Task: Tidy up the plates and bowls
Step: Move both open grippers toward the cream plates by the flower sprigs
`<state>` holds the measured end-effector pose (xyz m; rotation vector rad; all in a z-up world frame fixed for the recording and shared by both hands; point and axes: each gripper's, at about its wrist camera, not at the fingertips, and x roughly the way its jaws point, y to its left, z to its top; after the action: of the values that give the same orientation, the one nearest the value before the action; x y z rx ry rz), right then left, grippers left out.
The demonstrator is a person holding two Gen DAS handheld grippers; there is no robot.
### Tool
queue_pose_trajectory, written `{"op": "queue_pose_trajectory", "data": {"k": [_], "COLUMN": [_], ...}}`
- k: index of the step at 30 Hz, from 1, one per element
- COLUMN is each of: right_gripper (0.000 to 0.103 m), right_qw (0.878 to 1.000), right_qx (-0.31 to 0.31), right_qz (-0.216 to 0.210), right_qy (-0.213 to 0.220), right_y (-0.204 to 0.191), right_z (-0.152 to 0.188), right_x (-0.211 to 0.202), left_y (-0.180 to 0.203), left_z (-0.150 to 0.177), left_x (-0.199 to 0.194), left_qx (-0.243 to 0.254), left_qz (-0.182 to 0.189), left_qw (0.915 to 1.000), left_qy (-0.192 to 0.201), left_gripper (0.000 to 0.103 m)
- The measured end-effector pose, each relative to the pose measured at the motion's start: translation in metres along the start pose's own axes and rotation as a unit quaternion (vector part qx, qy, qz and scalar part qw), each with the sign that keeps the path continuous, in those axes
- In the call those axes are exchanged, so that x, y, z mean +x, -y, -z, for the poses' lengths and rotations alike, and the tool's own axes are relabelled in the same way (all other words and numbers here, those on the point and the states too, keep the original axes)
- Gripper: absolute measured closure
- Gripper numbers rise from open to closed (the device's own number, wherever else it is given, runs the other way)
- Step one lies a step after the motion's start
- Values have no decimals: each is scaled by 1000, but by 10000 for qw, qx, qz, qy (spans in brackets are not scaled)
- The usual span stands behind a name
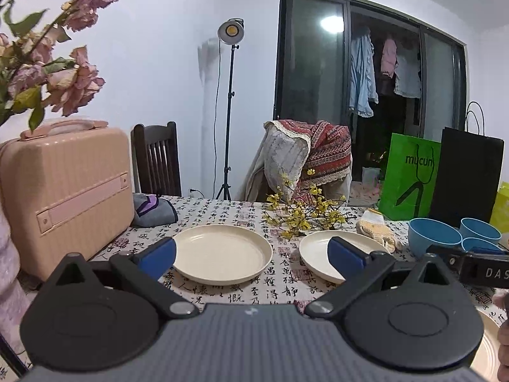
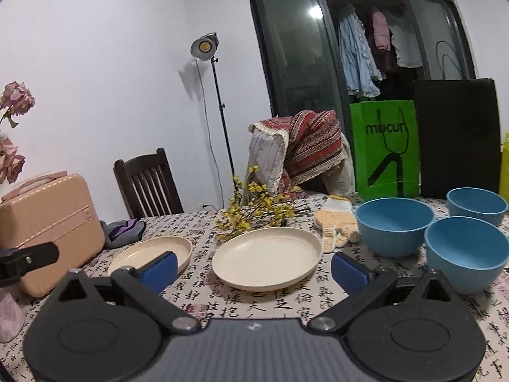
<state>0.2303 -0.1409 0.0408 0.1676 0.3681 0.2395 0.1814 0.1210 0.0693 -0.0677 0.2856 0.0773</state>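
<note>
Hovering | right claw (image 2: pixel 253 272) agape | cream plate (image 2: pixel 267 256) just ahead, untouched

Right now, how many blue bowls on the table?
3, clustered at the table's right: one large, one behind it, one nearest the camera. None looks hidden.

A home, dining rm. Worktop (image 2: pixel 254 305) has a calligraphy-print cloth w/ 2 cream plates (image 2: pixel 267 256) & 3 blue bowls (image 2: pixel 394 224). Dark wooden chair (image 2: pixel 148 184) behind it; a 2nd chair is draped w/ a patterned throw (image 2: pixel 313 146). Laundry (image 2: pixel 358 60) hangs on a balcony past the sliding glass door. Dried roses (image 1: pixel 76 76), pink case (image 1: pixel 63 197), shopping bags (image 2: pixel 385 148) & a studio lamp on a stand (image 2: pixel 205 46) by the white wall.
</note>
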Motion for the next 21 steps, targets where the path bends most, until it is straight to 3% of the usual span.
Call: {"op": "queue_pose_trajectory", "data": {"k": [21], "right_gripper": [0], "right_qw": [9980], "right_qx": [345], "right_qz": [-179], "right_qy": [-490], "right_y": [-26], "right_z": [-33], "right_x": [75], "left_y": [-44], "left_z": [-38], "left_x": [79], "left_qx": [-507], "left_qz": [-234], "left_qw": [9975], "left_qy": [-443], "left_gripper": [0]}}
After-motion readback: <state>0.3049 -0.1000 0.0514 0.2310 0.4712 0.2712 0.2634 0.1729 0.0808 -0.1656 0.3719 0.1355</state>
